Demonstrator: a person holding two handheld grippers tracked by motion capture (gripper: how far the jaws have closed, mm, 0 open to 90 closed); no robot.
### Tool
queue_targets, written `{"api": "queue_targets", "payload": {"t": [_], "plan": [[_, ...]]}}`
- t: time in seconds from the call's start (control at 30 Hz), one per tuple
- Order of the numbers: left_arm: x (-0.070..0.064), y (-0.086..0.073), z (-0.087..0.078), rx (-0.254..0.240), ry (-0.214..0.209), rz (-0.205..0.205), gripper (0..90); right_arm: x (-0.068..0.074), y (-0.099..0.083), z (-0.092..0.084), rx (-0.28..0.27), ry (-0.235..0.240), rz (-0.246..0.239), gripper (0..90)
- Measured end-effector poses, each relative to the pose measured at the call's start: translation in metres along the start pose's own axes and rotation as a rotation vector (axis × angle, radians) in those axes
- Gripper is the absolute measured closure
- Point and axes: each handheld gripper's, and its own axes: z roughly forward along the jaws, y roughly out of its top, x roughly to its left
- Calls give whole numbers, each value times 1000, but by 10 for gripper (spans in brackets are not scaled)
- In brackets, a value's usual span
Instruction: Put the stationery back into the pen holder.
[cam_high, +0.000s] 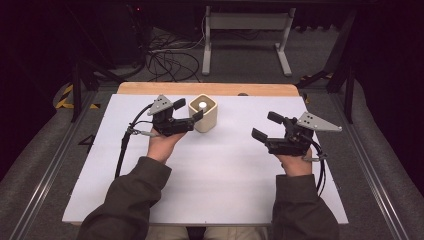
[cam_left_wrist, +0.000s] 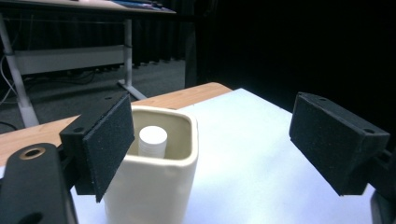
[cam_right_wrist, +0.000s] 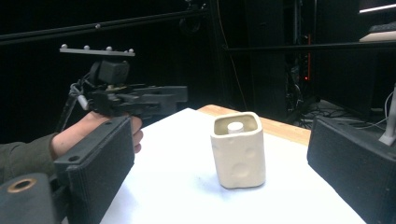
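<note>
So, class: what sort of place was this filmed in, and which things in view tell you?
Probably a lab or recording studio: dark surroundings, loose cables on the floor, a white board as work surface, and tracked grippers, left and right.

I see the left gripper (cam_high: 192, 111) held level above the table in the left hand (cam_high: 161, 145), jaws spread wide and pointing right. The right gripper (cam_high: 267, 126) sits well apart from it in the right hand (cam_high: 295, 164), jaws likewise wide apart, pointing left. Both forearms are sleeved and come in from below.
</note>
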Motion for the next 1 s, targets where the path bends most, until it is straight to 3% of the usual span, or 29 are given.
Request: {"api": "queue_targets", "payload": {"t": [0.33, 0.5, 0.63, 0.87, 1.0], "plan": [[-1, -8, -22, 8, 25, 41, 115, -1, -1, 2, 9, -2, 4, 80], [-3, -7, -35, -16, 12, 33, 106, -1, -2, 2, 13, -9, 7, 79], [-5, -6, -44, -27, 17, 49, 99, -2, -2, 2, 11, -11, 8, 78], [-6, -8, -59, -18, 19, 58, 96, -2, -2, 0, 7, -12, 12, 78], [-6, -9, -68, -37, 13, 44, 98, -2, -2, -1, 4, -14, 15, 79]]}}
